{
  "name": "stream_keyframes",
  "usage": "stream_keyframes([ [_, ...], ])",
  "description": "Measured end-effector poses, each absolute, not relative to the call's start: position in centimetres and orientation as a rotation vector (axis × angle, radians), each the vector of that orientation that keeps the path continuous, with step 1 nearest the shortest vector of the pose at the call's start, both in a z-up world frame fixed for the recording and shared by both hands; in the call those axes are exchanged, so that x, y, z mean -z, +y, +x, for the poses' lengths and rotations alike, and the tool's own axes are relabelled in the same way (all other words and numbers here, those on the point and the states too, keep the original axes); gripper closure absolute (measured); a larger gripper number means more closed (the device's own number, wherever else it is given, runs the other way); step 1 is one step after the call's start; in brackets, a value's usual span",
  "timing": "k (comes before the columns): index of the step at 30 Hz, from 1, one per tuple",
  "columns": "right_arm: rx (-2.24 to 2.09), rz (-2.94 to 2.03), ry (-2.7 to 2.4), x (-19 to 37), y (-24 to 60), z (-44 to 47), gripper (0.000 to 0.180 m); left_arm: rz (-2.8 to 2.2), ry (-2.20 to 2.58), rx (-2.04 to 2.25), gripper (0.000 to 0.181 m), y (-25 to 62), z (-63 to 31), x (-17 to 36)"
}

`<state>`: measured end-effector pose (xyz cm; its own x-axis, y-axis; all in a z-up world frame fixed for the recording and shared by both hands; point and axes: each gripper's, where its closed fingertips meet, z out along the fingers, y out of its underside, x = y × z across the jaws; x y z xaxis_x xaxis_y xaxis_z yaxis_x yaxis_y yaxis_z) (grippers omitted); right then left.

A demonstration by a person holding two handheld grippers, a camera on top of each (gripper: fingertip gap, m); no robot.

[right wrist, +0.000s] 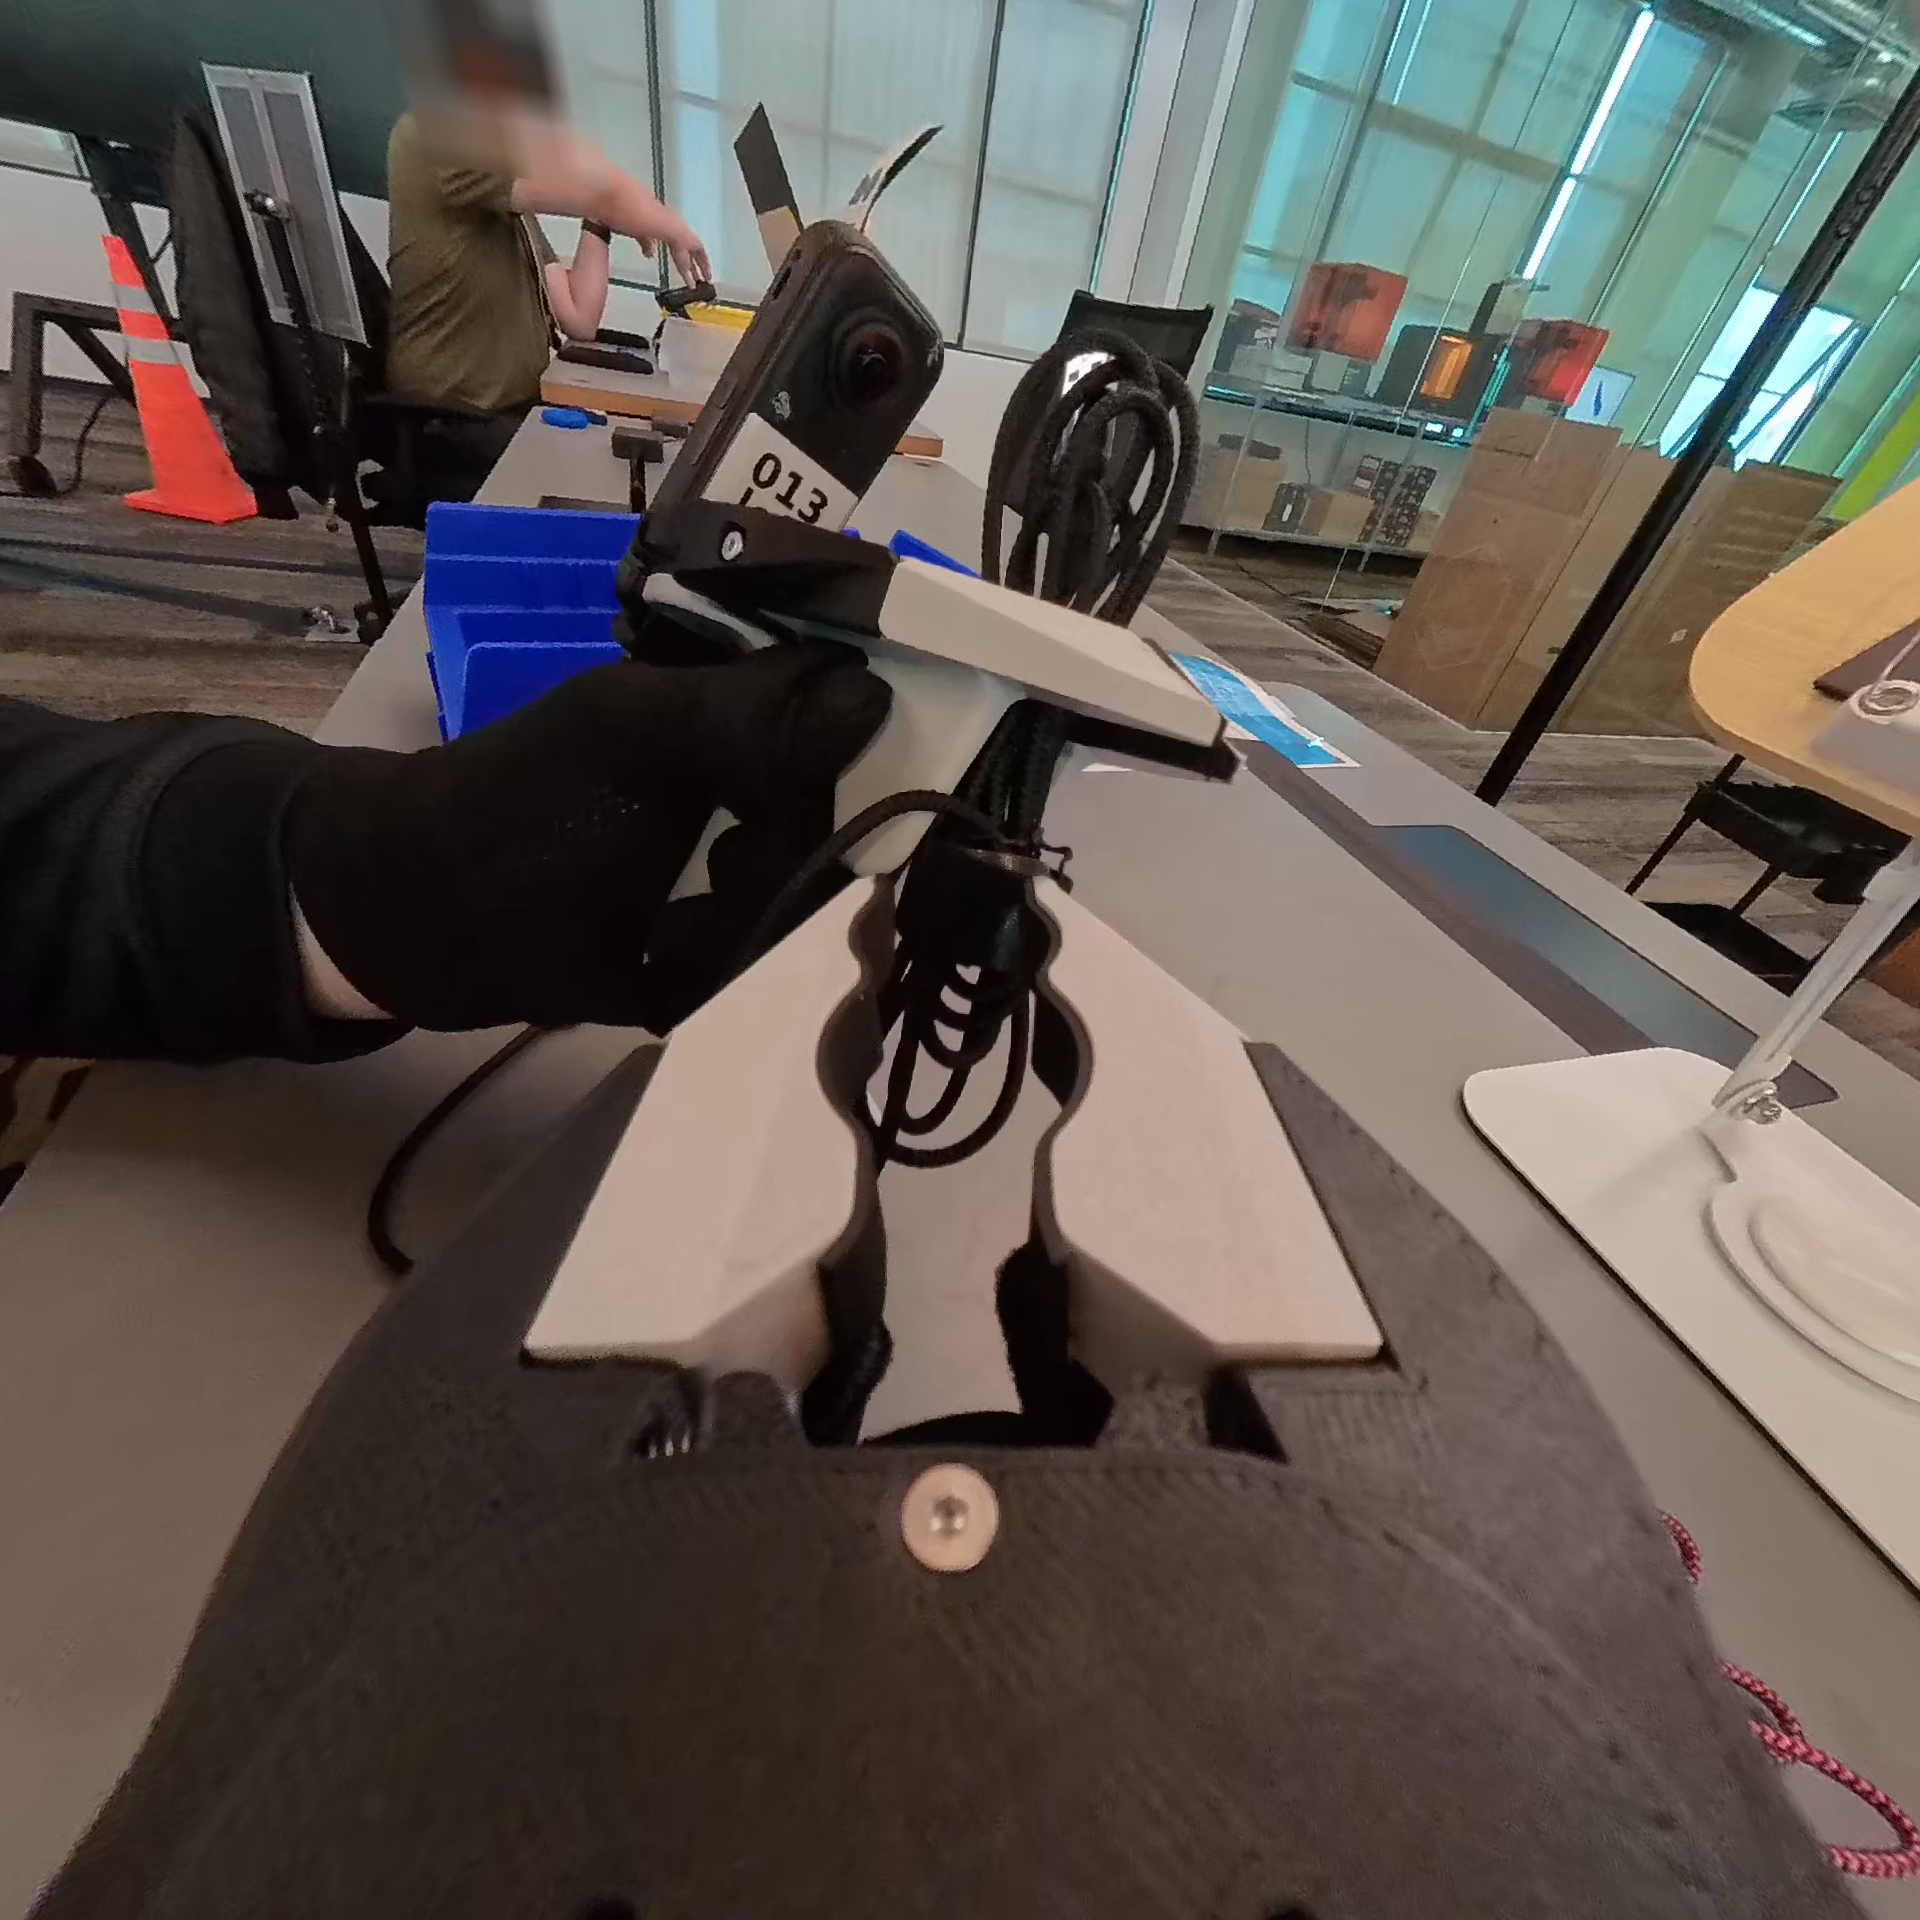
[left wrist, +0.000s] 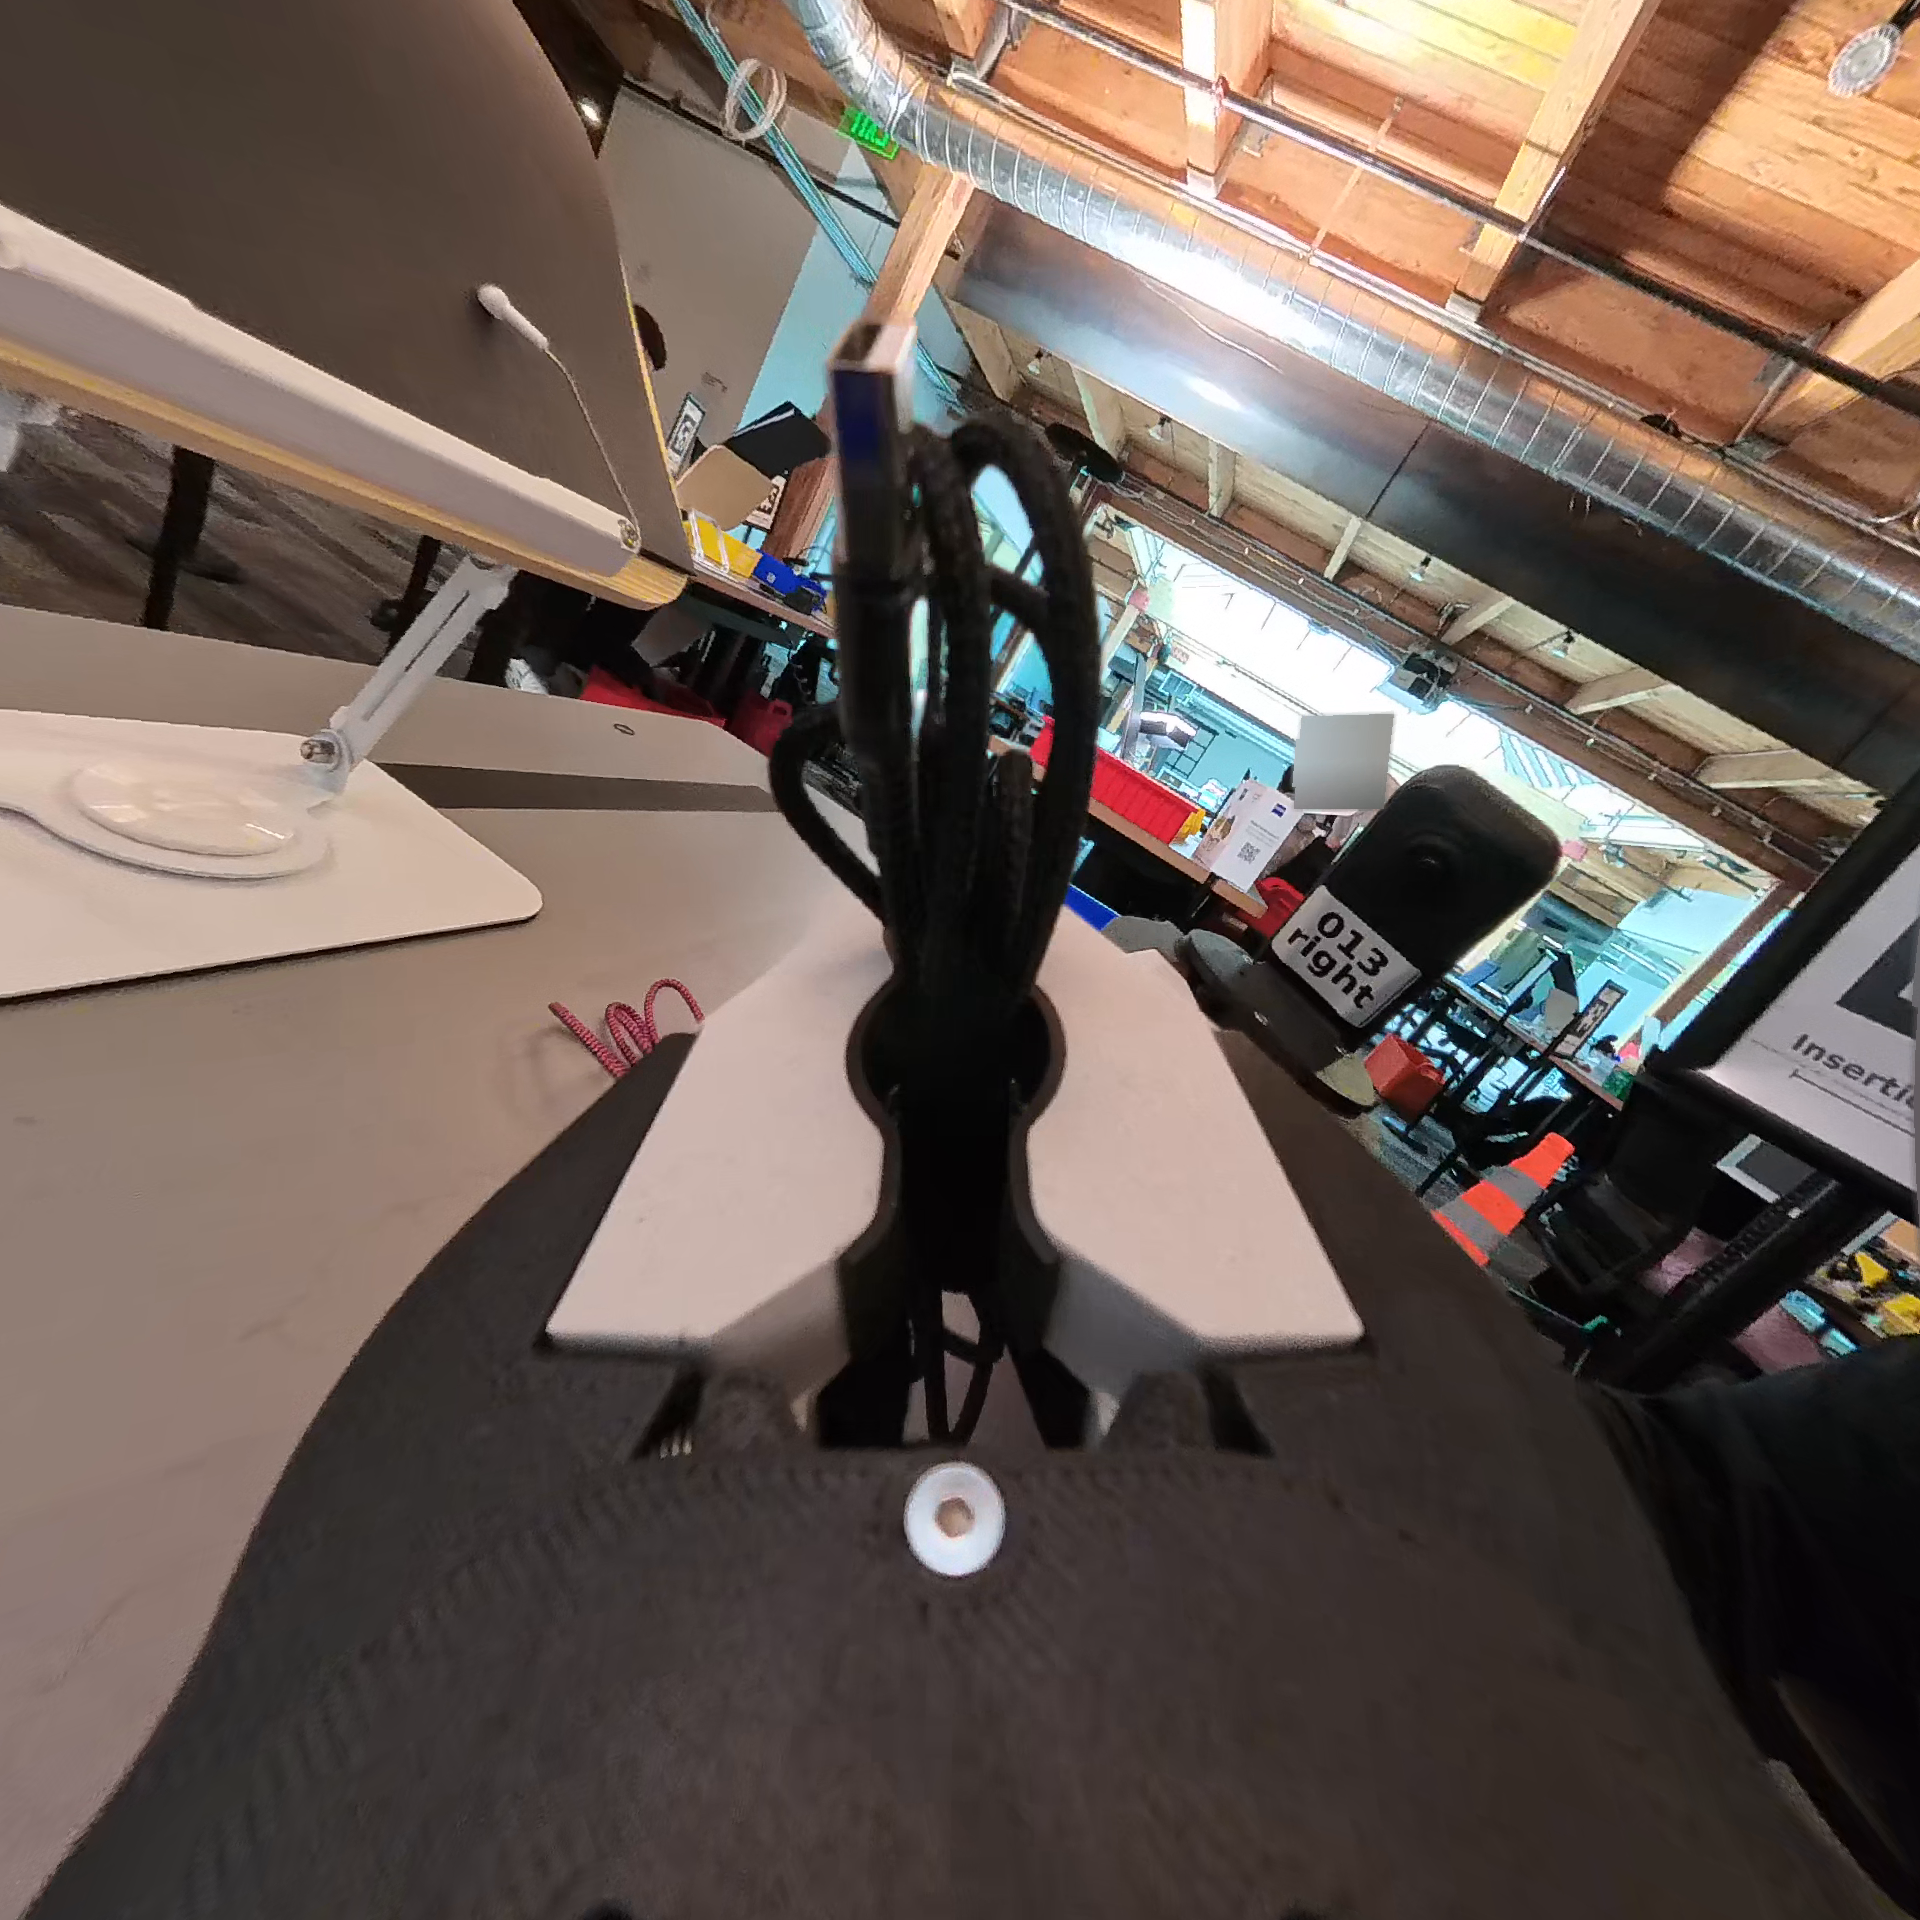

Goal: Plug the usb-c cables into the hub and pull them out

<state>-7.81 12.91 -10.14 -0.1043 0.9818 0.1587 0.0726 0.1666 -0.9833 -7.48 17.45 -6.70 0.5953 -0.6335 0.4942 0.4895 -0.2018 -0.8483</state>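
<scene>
Holding a coiled bundle of black braided cable (left wrist: 966, 748), the left gripper (left wrist: 951, 1049) has its two pale fingers (left wrist: 748, 1174) clamped narrow on the coil, and a flat metal plug (left wrist: 871, 416) sticks up out of the bundle toward the ceiling. A pink braided cable (left wrist: 623, 1023) lies on the grey table (left wrist: 260, 1195) just left of the fingers. The right gripper's camera (left wrist: 1423, 883) shows well off to the right. No hub appears in this view.

In the right wrist view, the right gripper (right wrist: 951, 1049) stands with a clear gap between its fingers (right wrist: 727, 1195). The lower loops of the black bundle (right wrist: 1081, 499) hang down into that gap, but the fingers do not press on them. A gloved hand (right wrist: 582, 831) holds the left gripper (right wrist: 1195, 727) just ahead. The pink cable (right wrist: 1808, 1766) lies at the lower right edge, beside a white stand base (right wrist: 1662, 1195). No hub shows here either.

Judged step: preparation, with the cable being passed or sorted between grippers, before any plugging. The next move calls for freeing one plug end from the tied coil, then locating the hub.
</scene>
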Motion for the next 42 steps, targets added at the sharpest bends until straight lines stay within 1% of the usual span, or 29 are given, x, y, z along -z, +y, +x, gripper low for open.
stream_keyframes([
  [7, -1.114, -1.114, -1.405, 10.2, 13.2, -7.6, 0.169, -1.457, 0.137, 1.012, 0.172, 17.4, -7.2, 6.8],
  [10, -1.132, -1.097, -1.403, 10.0, 13.0, -7.5, 0.180, -1.457, 0.124, 0.995, 0.172, 17.4, -7.4, 6.8],
  [30, -1.078, -1.061, -1.538, 11.2, 10.7, -8.3, 0.180, -1.514, 0.128, 0.941, 0.173, 17.6, -7.2, 7.3],
  [35, -1.265, -1.065, -1.445, 9.6, 11.2, -7.4, 0.180, -1.491, 0.136, 1.045, 0.171, 17.7, -7.0, 6.8],
  [42, -1.513, -1.073, -1.342, 8.2, 12.2, -6.1, 0.180, -1.430, 0.227, 1.229, 0.158, 16.2, -6.8, 6.4],
])
